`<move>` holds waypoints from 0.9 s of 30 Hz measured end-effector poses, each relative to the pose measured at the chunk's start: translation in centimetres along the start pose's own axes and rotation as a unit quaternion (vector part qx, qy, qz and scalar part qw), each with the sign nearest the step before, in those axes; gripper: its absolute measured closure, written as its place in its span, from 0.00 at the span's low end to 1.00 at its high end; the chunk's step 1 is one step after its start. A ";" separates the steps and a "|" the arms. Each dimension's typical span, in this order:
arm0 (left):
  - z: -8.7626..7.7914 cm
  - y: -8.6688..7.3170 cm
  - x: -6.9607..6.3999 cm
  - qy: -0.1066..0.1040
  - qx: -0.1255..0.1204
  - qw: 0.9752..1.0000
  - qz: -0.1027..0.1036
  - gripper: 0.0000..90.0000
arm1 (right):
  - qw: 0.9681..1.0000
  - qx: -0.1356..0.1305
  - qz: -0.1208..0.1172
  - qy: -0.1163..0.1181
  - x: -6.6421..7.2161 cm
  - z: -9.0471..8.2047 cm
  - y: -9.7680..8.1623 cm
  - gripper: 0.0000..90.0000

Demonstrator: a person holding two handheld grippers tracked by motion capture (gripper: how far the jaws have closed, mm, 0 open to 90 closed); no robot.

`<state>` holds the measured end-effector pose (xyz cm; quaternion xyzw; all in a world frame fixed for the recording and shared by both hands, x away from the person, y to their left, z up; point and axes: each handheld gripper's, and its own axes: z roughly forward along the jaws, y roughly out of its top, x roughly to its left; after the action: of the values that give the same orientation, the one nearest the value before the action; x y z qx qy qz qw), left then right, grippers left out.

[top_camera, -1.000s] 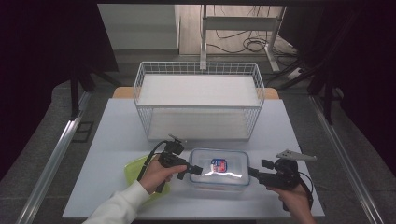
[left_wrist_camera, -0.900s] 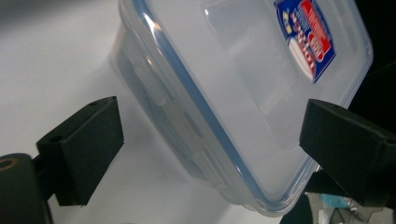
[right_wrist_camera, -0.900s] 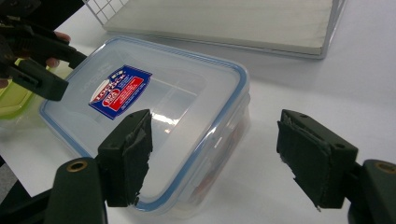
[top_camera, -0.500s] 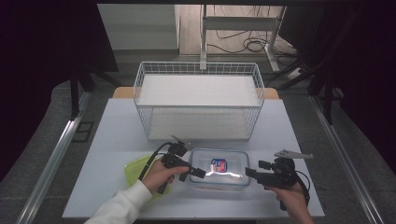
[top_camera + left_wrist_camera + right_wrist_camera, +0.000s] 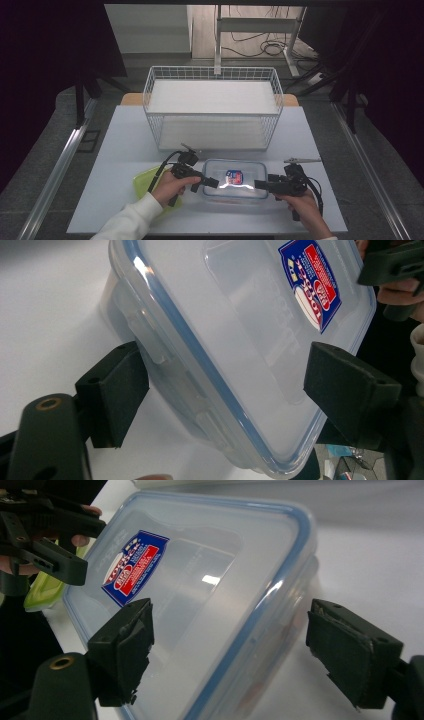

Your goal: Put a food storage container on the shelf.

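Observation:
A clear plastic container (image 5: 234,186) with a blue-sealed lid and a red and blue sticker (image 5: 234,176) lies flat on the white table, near its front edge. My left gripper (image 5: 210,182) is at its left end, and its jaws have just been closing. In the left gripper view that gripper (image 5: 232,390) is open and straddles the container (image 5: 240,325) at a side latch (image 5: 150,340); one jaw is close beside the latch. My right gripper (image 5: 260,185) is at the right end. There the right gripper (image 5: 255,650) has just been opening and stands open around the container (image 5: 210,585) rim, with gaps on both sides.
A white wire basket (image 5: 212,107) stands behind the container at mid-table. A yellow-green flat item (image 5: 142,180) lies under the left hand. The table's front edge is close below both hands, and a cable trails from each gripper.
My right gripper has moved left and slightly down, up to the container's right end. The left gripper has stayed at the left end, and the container has not shifted.

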<state>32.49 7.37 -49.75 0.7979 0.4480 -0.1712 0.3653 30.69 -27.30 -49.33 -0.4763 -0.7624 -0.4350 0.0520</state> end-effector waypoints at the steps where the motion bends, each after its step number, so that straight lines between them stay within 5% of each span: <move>1: 0.0 0.0 0.0 0.000 0.000 1.000 0.000 0.21 | 1.000 0.000 0.000 0.000 0.0 0.0 0.0 0.21; 2: 0.0 0.0 0.0 0.000 0.000 1.000 -0.001 0.21 | 1.000 0.006 0.015 0.019 -0.3 0.5 0.2 0.21; 8: -0.1 0.0 -0.1 0.004 -0.005 1.000 -0.003 0.22 | 0.998 0.026 0.052 0.038 -1.0 1.0 0.6 0.22; 15: -0.1 0.0 -0.2 0.008 -0.011 1.000 -0.004 0.23 | 0.998 0.018 0.053 0.038 -1.1 -0.1 0.5 0.37; 27: -0.7 -0.6 -0.5 0.011 -0.023 1.000 0.010 0.28 | 0.998 0.000 0.049 0.038 -0.8 -0.6 0.1 0.42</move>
<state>31.70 7.78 -49.29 0.7959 0.4476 -0.1483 0.3798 31.00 -28.27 -49.37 -0.4964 -0.7355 -0.4495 0.1028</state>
